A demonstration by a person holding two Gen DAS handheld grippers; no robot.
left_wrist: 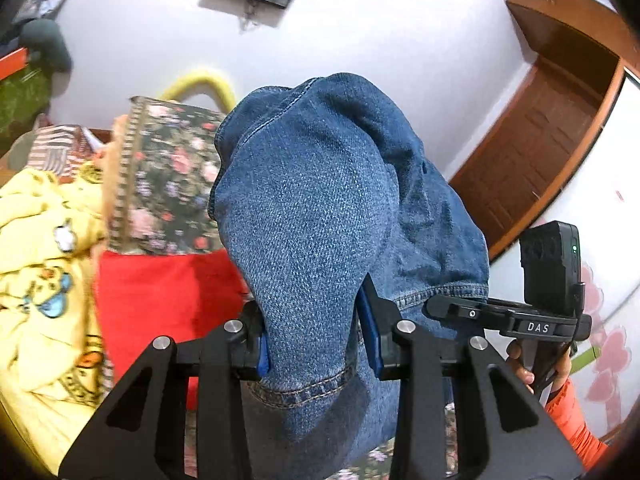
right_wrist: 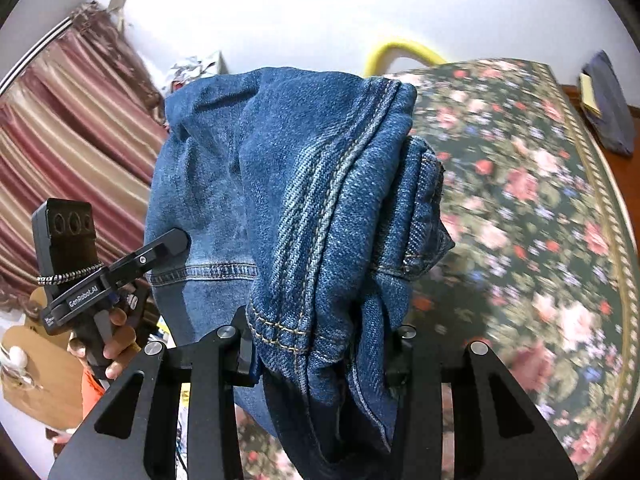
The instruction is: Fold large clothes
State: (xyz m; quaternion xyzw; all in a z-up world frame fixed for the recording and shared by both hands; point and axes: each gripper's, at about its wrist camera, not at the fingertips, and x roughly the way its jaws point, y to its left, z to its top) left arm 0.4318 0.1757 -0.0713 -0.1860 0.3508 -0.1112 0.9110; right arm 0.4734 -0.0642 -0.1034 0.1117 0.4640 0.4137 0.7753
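Observation:
A pair of blue denim jeans [left_wrist: 316, 208] hangs bunched over both grippers, held up above the bed. My left gripper [left_wrist: 316, 340] is shut on a fold of the jeans near a stitched hem. My right gripper [right_wrist: 320, 352] is shut on another bunch of the jeans [right_wrist: 288, 184] by a hem with tan stitching. The right gripper also shows at the right in the left wrist view [left_wrist: 500, 316]. The left gripper shows at the left in the right wrist view [right_wrist: 120, 272]. The cloth hides all the fingertips.
A bed with a dark floral cover [right_wrist: 520, 200] lies below and to the right. A red cloth [left_wrist: 160, 296] and a yellow printed garment [left_wrist: 44, 272] lie on the bed at left. A wooden door [left_wrist: 540, 140], striped curtain [right_wrist: 72, 160] and white wall surround it.

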